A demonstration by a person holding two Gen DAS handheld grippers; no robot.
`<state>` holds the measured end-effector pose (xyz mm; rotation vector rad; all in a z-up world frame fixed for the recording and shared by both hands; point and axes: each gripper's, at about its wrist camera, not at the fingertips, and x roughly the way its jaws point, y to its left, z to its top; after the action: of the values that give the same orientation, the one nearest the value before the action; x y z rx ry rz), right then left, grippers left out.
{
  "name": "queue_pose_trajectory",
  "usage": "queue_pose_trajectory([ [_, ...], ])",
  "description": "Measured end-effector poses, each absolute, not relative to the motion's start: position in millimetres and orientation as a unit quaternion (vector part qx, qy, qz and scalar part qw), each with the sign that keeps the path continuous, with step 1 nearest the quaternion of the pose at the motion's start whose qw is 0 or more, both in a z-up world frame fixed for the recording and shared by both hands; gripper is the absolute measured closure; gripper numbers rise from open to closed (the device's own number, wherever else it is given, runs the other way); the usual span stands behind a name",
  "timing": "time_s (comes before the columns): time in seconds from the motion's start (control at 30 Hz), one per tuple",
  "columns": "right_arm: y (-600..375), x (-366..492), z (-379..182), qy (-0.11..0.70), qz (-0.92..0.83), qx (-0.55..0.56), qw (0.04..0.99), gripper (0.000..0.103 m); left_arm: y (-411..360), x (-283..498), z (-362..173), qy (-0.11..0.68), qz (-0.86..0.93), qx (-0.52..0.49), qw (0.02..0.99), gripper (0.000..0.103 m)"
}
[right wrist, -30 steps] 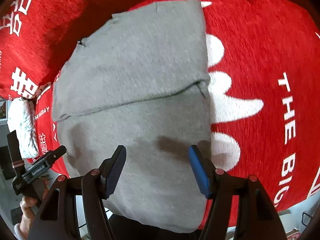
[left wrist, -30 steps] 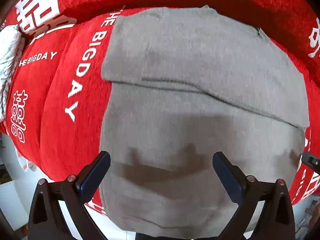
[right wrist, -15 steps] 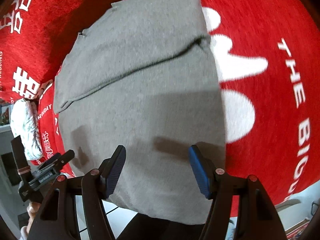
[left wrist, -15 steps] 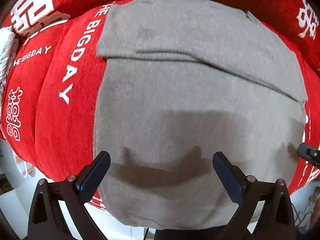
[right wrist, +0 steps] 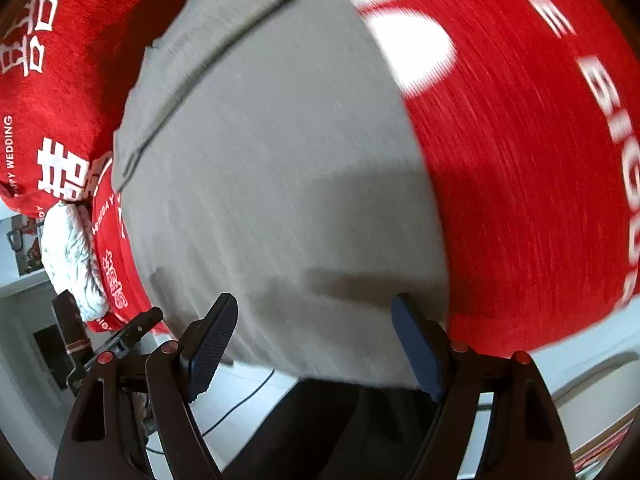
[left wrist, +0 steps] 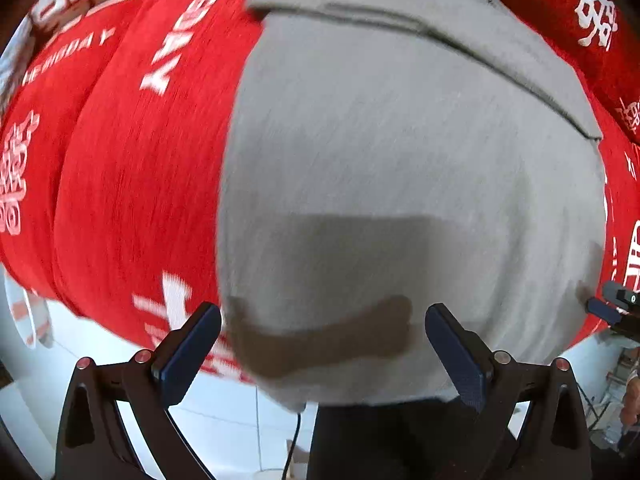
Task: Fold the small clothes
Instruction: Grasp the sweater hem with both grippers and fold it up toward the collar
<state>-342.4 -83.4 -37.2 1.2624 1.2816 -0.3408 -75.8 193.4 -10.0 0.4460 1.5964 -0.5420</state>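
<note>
We see grey garment (left wrist: 400,152) flat on red cloth (left wrist: 132,184); left gripper (left wrist: 322,344) wide open, empty; right gripper (right wrist: 314,340) just been opening, nothing gripped; white bundle (right wrist: 70,256) at 9 o'clock

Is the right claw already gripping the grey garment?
No, the right claw stands open above the grey garment, with its pads clear of the cloth.

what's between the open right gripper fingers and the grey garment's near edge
Nothing: in the right wrist view the right gripper hangs open over the near hem of the grey garment, with no object between.
</note>
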Motion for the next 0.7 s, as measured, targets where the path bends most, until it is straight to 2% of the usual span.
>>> queue_pose_trajectory([
  [0.23,-56.6,-386.4,-71.1,0.572,-0.147,0.573,0.568,0.021,237.3,-96.5,-39.4,0.745,-0.224,0.137,0.613,0.001],
  [0.47,-36.5,-397.9,-106.0,0.571,-0.141,0.594,0.548,0.021,241.6,-105.8,-65.5,0.767,-0.233,0.105,0.588,0.001],
  [0.5,-33.8,-398.8,-107.4,0.568,-0.140,0.599,0.547,0.025,241.7,-105.2,-65.9,0.767,-0.236,0.105,0.588,0.001],
  [0.53,-32.6,-400.5,-107.2,0.564,-0.139,0.604,0.546,0.041,241.2,-106.6,-64.7,0.765,-0.239,0.105,0.589,0.008],
  [0.57,-30.8,-402.5,-106.9,0.561,-0.140,0.610,0.542,0.051,242.4,-107.5,-64.0,0.754,-0.249,0.113,0.598,0.014],
  [0.6,-30.1,-404.1,-106.9,0.562,-0.142,0.610,0.540,0.080,243.6,-108.4,-62.1,0.752,-0.250,0.115,0.599,0.018],
  [0.63,-29.5,-405.2,-106.1,0.560,-0.140,0.615,0.538,0.087,248.0,-112.5,-58.6,0.751,-0.250,0.113,0.600,0.030],
  [0.67,-29.2,-406.8,-104.1,0.550,-0.131,0.627,0.536,0.088,251.2,-112.0,-57.0,0.754,-0.254,0.105,0.597,0.045],
  [0.7,-28.7,-406.2,-99.1,0.544,-0.124,0.629,0.541,0.088,254.8,-112.3,-54.6,0.758,-0.261,0.090,0.591,0.055],
])
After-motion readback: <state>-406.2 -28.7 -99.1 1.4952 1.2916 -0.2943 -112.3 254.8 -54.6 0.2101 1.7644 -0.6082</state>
